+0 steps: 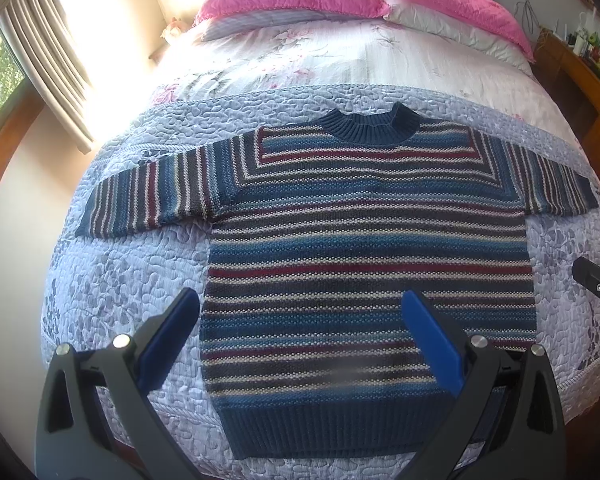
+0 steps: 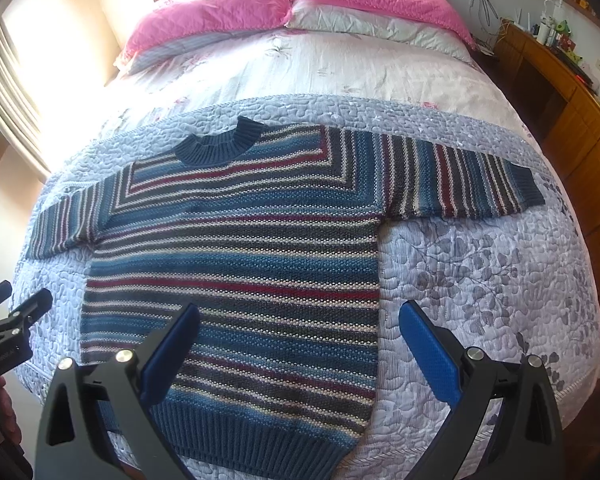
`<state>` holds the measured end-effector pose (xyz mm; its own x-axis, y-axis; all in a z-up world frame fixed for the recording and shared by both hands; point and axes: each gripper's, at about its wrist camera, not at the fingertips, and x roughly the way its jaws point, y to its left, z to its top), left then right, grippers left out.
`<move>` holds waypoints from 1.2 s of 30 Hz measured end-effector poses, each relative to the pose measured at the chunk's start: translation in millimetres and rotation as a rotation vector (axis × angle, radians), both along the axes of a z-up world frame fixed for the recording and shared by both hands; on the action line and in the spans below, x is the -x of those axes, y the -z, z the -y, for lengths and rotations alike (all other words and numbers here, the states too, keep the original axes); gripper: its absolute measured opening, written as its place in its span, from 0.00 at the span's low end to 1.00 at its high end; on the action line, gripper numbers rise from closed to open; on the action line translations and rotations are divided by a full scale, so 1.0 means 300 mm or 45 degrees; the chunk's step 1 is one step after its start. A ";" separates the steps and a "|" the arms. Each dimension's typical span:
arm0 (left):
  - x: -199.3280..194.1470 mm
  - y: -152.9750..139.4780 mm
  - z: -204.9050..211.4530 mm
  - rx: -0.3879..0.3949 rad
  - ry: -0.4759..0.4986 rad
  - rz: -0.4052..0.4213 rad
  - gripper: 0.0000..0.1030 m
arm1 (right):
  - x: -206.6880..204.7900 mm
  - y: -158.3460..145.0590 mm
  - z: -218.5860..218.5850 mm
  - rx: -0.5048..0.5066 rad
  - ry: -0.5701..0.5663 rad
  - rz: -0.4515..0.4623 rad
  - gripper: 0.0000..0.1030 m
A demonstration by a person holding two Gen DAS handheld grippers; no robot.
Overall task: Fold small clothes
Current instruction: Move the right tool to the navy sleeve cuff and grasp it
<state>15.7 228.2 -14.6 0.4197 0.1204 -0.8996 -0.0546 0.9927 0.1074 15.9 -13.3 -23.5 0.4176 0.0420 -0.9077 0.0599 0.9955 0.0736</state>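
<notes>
A small striped sweater point(image 1: 364, 264) lies flat on the purple quilt point(image 1: 120, 288) at the foot of the bed, both sleeves out to the sides. The left claw point(image 1: 300, 336) is wide open above its bottom part. The right claw point(image 2: 300, 344) is wide open too, over the sweater's right edge. Pink pillows point(image 2: 220, 12) sit far back.

We see the striped sweater point(image 2: 236, 264) lying flat on the lilac quilt point(image 2: 480, 280), both sleeves spread out. Our right gripper point(image 2: 298, 340) hangs above its lower hem with the jaws wide apart. The left gripper point(image 2: 12, 312) shows at the left edge. Pink pillows point(image 2: 220, 12) lie behind.
</notes>
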 end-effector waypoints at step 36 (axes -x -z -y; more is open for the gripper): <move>-0.690 0.316 0.671 0.080 0.011 0.030 0.97 | -0.627 0.401 1.249 0.084 0.158 -0.185 0.96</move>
<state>222.7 27.0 -109.3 0.4418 0.0604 -0.8951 -0.0475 0.9979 0.0439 204.1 -387.9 -143.7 0.2802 -0.0635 -0.9578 0.1880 0.9821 -0.0101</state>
